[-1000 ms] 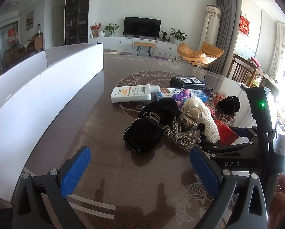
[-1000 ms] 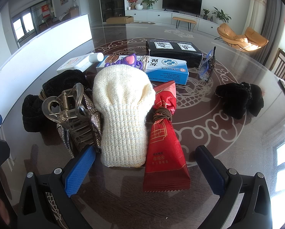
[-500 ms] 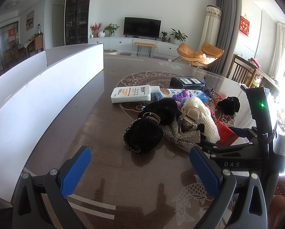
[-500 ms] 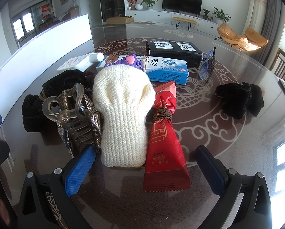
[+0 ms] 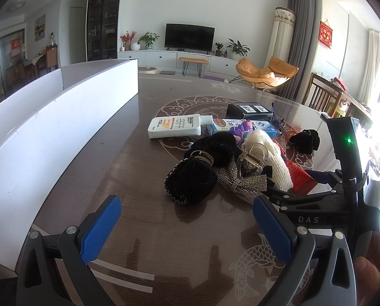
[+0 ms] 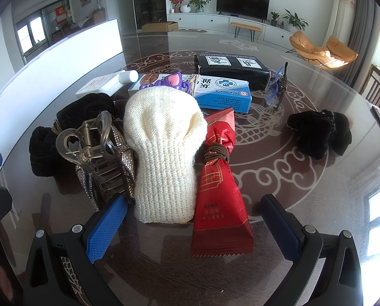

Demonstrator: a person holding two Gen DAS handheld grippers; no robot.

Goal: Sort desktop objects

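Observation:
A heap of small items lies on the dark glass table. In the right wrist view a cream knitted pouch [image 6: 164, 148] sits in the middle, a red snack packet [image 6: 220, 199] with a brown hair tie [image 6: 216, 153] to its right, a clear hair claw [image 6: 88, 142] on a glittery bow to its left. My right gripper [image 6: 190, 219] is open, just short of the pouch and packet. In the left wrist view a black scrunchie [image 5: 190, 181] lies ahead of my open left gripper [image 5: 185, 216], with nothing between the fingers. The right gripper body [image 5: 342, 193] stands to the right.
A white box wall [image 5: 50, 132] runs along the left. Farther back lie a white bottle [image 5: 177, 126], a blue-and-white carton [image 6: 220, 90], a purple toy [image 6: 169, 81], a black box [image 6: 230, 68] and glasses [image 6: 276, 86]. Another black scrunchie [image 6: 317, 132] sits apart at right.

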